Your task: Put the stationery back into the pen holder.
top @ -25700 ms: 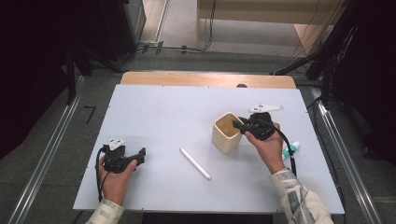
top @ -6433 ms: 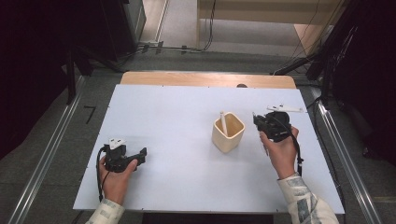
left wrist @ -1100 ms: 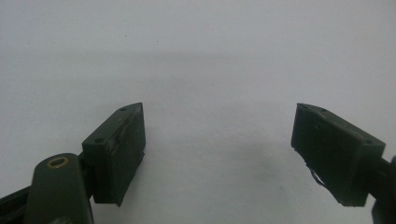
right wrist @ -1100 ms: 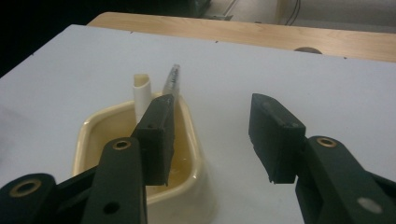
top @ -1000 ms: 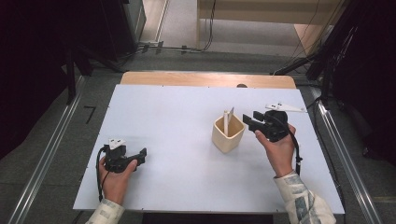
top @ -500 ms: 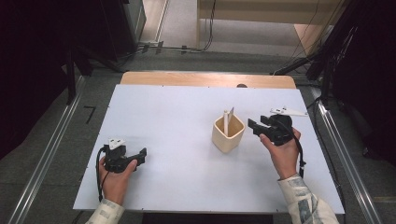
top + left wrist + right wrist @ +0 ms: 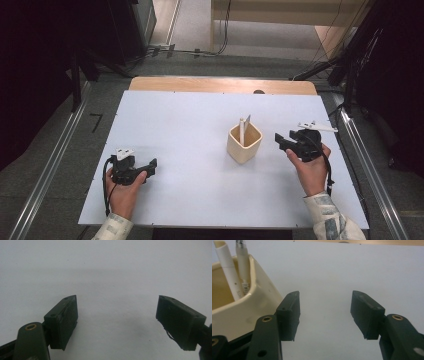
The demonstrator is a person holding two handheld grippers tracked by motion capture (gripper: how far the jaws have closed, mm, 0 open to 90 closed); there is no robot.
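Jaws of right gripper (image 7: 281, 141) just opening, wide, empty; back clear of cup (image 7: 244, 144), avoid nudging pens (image 7: 233, 272). Left gripper (image 7: 150, 165) wide, empty.

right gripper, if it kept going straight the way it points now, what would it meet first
Probably the cream cup holding two white pens: the right gripper, jaws open and empty, points at it, though its own view puts the cup slightly left, so it might only graze it.

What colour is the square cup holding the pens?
The cup is cream, a pale yellowish off-white; it shows best in the right gripper view.
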